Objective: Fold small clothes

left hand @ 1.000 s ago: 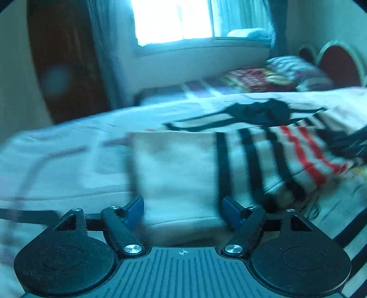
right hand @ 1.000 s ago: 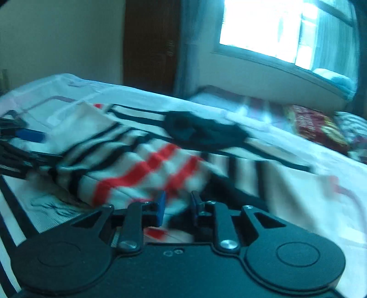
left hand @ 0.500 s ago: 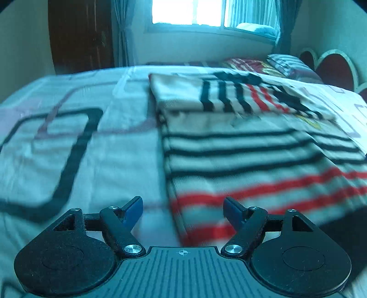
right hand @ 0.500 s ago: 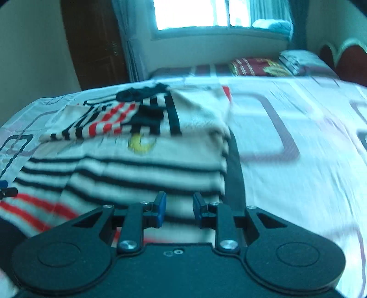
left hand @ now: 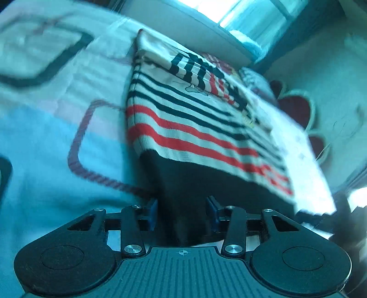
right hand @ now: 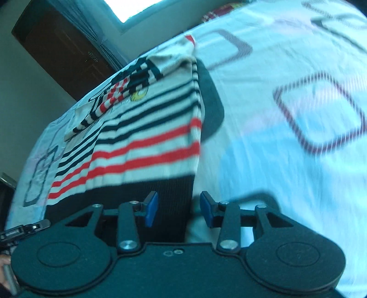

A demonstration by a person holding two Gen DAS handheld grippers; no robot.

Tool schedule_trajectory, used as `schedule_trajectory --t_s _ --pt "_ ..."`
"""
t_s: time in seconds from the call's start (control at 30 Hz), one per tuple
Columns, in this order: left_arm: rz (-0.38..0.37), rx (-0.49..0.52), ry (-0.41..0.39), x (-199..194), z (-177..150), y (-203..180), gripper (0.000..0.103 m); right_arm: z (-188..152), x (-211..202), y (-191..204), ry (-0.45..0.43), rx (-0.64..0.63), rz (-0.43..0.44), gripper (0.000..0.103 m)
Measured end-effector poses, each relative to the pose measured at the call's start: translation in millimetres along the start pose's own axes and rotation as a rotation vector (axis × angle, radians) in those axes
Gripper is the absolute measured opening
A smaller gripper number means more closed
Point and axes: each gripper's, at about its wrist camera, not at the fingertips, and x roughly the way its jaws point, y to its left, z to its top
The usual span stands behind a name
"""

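Observation:
A cream sweater (left hand: 195,128) with black and red stripes lies flat on the bed, sleeves folded across its far part. Its black hem band (left hand: 195,183) is the near edge. My left gripper (left hand: 181,213) is at the hem's left corner, jaws closing, with black fabric between the pads but not visibly squeezed. In the right wrist view the sweater (right hand: 142,142) runs away to the left. My right gripper (right hand: 179,212) sits at the hem's (right hand: 137,194) right corner, jaws opening. The corner lies between them, with a gap at the right pad.
The white bedsheet (right hand: 275,137) with square outlines spreads around the sweater. A dark wooden door (right hand: 57,50) and a window (left hand: 252,18) are behind the bed, a headboard (left hand: 296,110) and pillow (left hand: 257,80) at the far end. The left gripper's tip (right hand: 25,229) shows at the edge.
Both grippers have drawn back from the sweater's folded sleeves to its black hem and rolled. The left jaws have narrowed and the right jaws have widened.

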Motion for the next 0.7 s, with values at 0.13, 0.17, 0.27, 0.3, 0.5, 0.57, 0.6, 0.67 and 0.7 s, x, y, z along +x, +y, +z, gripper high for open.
schedule_trajectory --t_s 0.13,0.17,0.27,0.3,0.5,0.57,0.6,0.67,0.7 --pt "-0.133 -0.159 -0.009 9 0 25 0.044 -3 4 -13 0.025 0.11 0.11 0.041" --pt "-0.161 -0.19 -0.01 13 0 30 0.044 -3 7 -17 0.036 0.149 0.15 0.04" --pt "-0.223 -0.244 -0.013 22 -1 39 0.04 -1 18 -26 0.046 0.23 0.22 0.034" --pt "-0.233 -0.256 -0.013 27 0 41 0.035 0 21 -28 0.043 0.243 0.237 0.03" --pt "-0.225 -0.268 -0.004 42 8 35 0.016 3 21 -21 0.038 0.225 0.249 0.009" --pt "-0.257 -0.256 -0.016 38 6 30 0.016 2 16 -20 0.044 0.205 0.255 0.01" --pt "-0.272 -0.25 -0.022 36 4 28 0.016 2 14 -20 0.048 0.197 0.257 0.011" --pt "-0.287 -0.243 -0.008 33 0 28 0.017 -1 13 -21 0.063 0.198 0.267 0.017" --pt "-0.3 -0.242 0.005 34 -4 27 0.017 -2 13 -22 0.064 0.2 0.267 0.02"
